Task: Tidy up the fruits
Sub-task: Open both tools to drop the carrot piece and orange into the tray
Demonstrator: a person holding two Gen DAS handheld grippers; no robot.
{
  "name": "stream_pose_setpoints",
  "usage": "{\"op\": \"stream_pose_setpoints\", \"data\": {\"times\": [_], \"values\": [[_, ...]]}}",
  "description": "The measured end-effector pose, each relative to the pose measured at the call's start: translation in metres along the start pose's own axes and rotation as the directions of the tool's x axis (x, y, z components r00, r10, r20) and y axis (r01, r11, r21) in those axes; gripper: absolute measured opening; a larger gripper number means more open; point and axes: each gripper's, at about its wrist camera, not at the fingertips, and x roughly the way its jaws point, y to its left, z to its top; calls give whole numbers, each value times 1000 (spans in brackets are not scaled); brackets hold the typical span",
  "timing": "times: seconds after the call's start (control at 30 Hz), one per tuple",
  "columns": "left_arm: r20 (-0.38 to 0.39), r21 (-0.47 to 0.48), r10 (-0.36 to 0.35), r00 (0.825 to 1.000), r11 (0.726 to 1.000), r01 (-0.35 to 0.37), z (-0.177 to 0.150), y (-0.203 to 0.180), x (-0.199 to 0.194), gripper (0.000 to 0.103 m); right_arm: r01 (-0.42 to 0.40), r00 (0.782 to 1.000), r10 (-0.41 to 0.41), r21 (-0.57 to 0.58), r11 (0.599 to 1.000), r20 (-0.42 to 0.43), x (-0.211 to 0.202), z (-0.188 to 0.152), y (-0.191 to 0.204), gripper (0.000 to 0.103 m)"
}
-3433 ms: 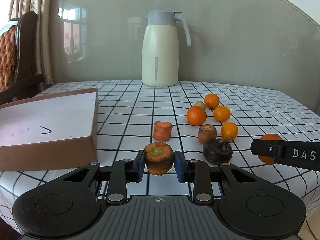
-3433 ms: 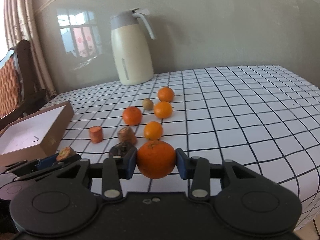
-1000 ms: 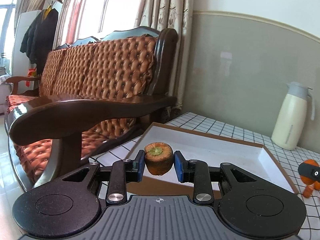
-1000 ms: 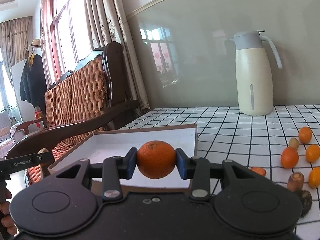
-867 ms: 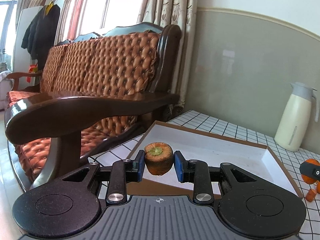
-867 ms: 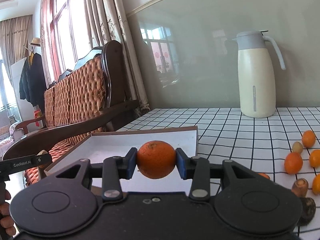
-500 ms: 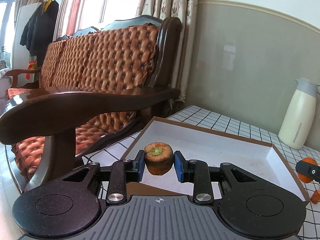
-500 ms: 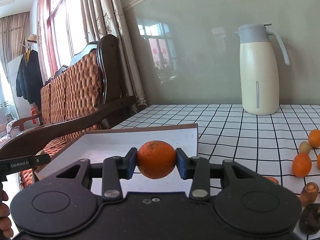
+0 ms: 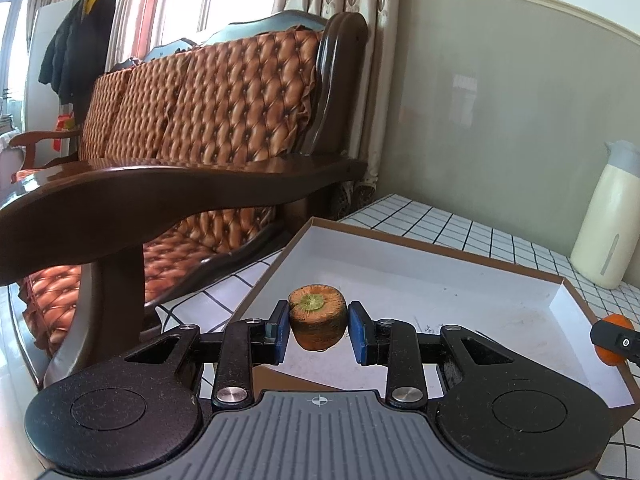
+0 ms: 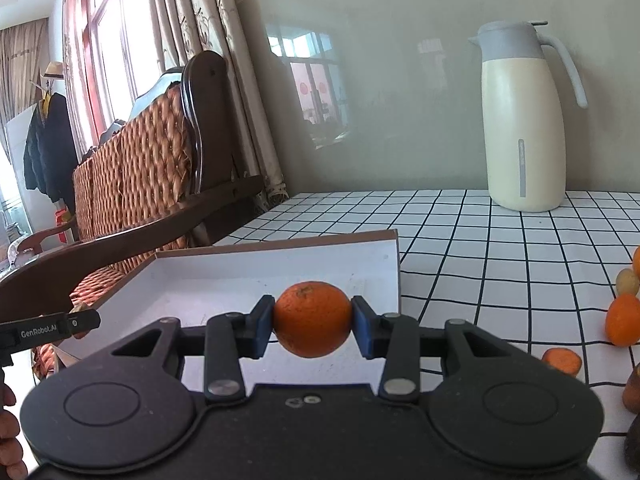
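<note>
My left gripper is shut on a carrot stub with a green-centred top, held above the near edge of the shallow brown box with a white inside. My right gripper is shut on an orange, held above the same box near its right wall. The right gripper's tip with the orange shows at the right edge of the left wrist view. The left gripper's finger shows at the left of the right wrist view.
A cream thermos jug stands at the back of the checked tablecloth. Loose oranges, a carrot slice and darker pieces lie at the right. A wooden sofa with brown cushions stands close behind the box.
Both grippers have carried their loads from the fruit pile leftward over the box. In the last second each has edged closer over the box and slightly lower.
</note>
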Motion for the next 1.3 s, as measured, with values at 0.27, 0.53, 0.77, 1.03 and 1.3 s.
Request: {"op": "stream_pose_setpoints", "data": {"times": [0.27, 0.53, 0.77, 1.03, 1.3], "values": [[-48, -34, -14, 999, 999, 13, 5, -3, 11, 103, 36, 986, -33, -16, 999, 163, -23, 4, 2, 82], [276, -58, 63, 959, 997, -48, 15, 9, -48, 103, 53, 953, -59, 29, 998, 298, -56, 9, -15, 97], [289, -265, 227, 930, 952, -150, 18, 54, -53, 103, 87, 953, -96, 46, 995, 288, -65, 10, -28, 97], [233, -146, 122, 965, 985, -90, 4, 29, -45, 103, 123, 954, -148, 111, 986, 260, -80, 4, -53, 97], [173, 70, -107, 979, 993, 96, -13, -46, -51, 103, 215, 956, -234, 121, 969, 179, -99, -2, -81, 97]]}}
